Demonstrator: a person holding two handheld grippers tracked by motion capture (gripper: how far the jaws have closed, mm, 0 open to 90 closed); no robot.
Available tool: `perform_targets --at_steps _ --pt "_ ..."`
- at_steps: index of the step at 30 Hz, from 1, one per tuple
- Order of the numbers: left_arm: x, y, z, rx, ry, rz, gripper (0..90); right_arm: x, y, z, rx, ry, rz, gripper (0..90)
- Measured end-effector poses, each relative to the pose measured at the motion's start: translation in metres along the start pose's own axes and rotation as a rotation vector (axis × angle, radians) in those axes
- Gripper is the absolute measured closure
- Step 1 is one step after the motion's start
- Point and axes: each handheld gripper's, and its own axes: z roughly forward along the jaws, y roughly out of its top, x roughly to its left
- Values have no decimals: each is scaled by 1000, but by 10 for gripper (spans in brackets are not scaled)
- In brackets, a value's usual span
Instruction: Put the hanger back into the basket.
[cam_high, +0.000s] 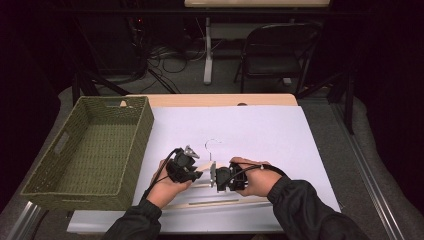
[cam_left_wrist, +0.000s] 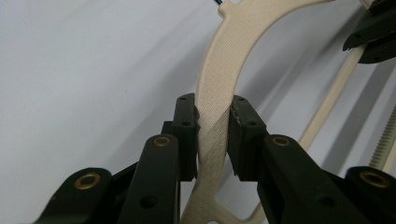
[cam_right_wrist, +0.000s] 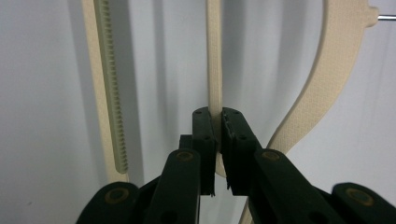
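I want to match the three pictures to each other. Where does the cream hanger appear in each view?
High view: the cream hanger lies low in the centre, between both hands on the white sheet.
Left gripper view: its curved arm runs up the middle, clamped.
Right gripper view: its thin bar stands in the centre, clamped.
Shared landmark: the white sheet.

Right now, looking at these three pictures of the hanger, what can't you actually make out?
- Hanger middle, high view: hidden under both hands and the grippers; its metal hook is small and faint.
- Hanger ends: cut off by the frame edges in the left gripper view and the right gripper view.
- Thin bar, right gripper view: its lower stretch disappears between the right gripper fingers.
- Basket near wall, high view: hides the floor just behind it.
- Room beyond the table: too dark.
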Motion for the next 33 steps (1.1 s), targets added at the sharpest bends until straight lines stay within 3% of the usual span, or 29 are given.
perform_targets --at_steps 5,11,15,17,22,25,29,33 --pt "-3 -1 0 -1 2 13 753 -1 -3 4 -12 21 28 834" --pt "-2 -2 1 7 9 28 757 -7 -9 0 -50 38 98 804" --pt "-3 -2 0 0 8 32 757 -15 -14 -8 -103 44 164 754" --pt "-4 -2 -1 1 10 36 758 -20 -19 -14 -127 43 221 737" --pt "-4 -3 -2 -6 8 36 758 -32 -27 -19 -164 -6 323 656" --pt "-5 -3 -2 -10 7 34 758 -36 -26 -16 -159 -20 360 611" --pt "-5 -3 -3 -10 4 36 759 -38 -22 -8 -176 17 396 581" --pt "-5 -4 -4 -15 -3 35 759 -40 -16 2 -176 17 412 577"
